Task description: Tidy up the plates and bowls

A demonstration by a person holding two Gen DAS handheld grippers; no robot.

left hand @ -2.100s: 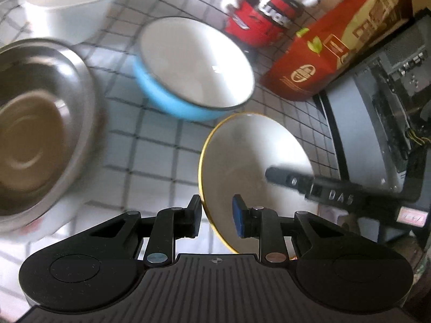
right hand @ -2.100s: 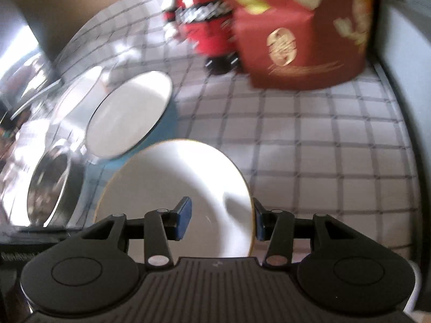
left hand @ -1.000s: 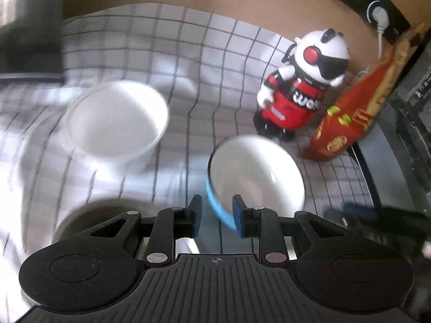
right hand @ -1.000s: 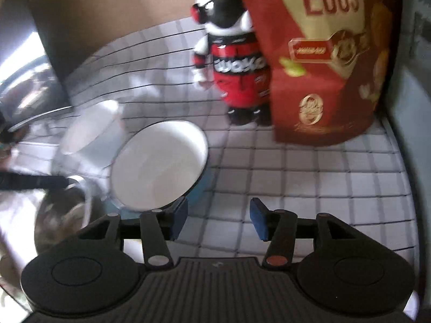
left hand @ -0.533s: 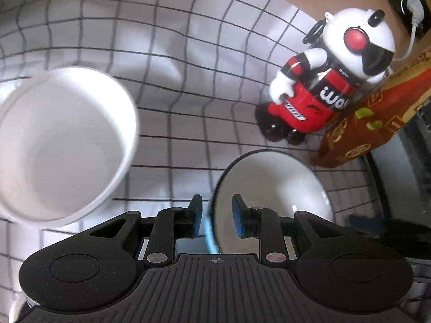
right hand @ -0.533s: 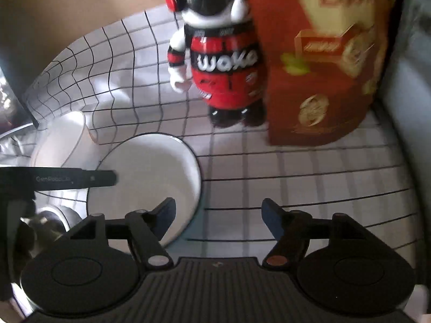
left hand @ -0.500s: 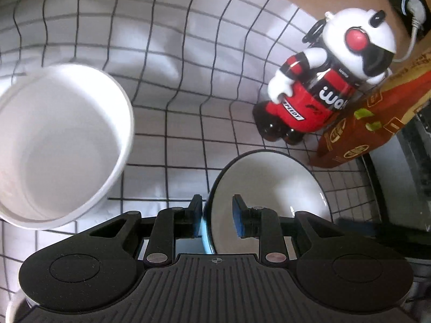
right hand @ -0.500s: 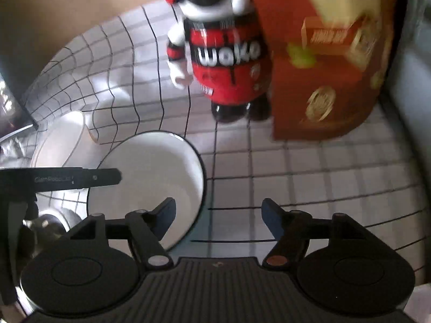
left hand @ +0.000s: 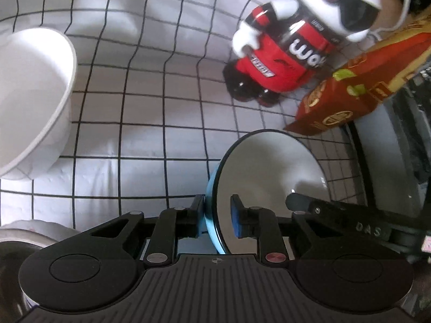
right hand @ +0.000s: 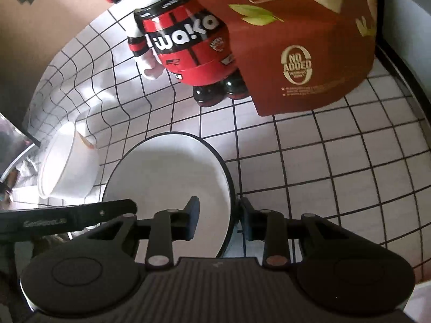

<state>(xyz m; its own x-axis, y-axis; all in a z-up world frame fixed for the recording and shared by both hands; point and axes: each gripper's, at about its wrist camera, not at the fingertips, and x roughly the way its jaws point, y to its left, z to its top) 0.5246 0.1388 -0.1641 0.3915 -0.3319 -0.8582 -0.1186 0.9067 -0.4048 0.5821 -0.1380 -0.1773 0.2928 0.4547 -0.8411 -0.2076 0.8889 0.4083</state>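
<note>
Two wrist views over a desk (left hand: 150,140) w/ a white, black-grid cloth.

Left tool (left hand: 215,216): jaws narrow, straddling the near-left rim of the blue bowl (left hand: 269,172), one pad outside on the blue wall, one inside on the white. Small gap visible at the inner pad; looks about to pinch, not firmly clamped as far as can be seen.

Right tool (right hand: 218,219): jaws mid-width, straddling the same bowl's (right hand: 167,177) right rim, one finger inside, one outside. Gap shows on the inner side, so not gripping.

The blue bowl sits on the cloth, just in front of both tools, roughly mid-desk. White bowl (left hand: 29,94) stands apart toward the left edge. A metal bowl (left hand: 16,263) peeks in at the near-left corner; can't tell what it rests on. Toy robot (left hand: 291,43) and a red box (left hand: 358,86) stand at the back-right, behind the blue bowl, near but not touching it.

Step in hand, my read: two-tool grasp of the blue bowl, prob. to stack it w/ other bowls.

Next move likely needs: close both tools on the thin rim evenly, then lift level. Uneven pinch could tip the bowl. Keep clear of the toy and box behind.
</note>
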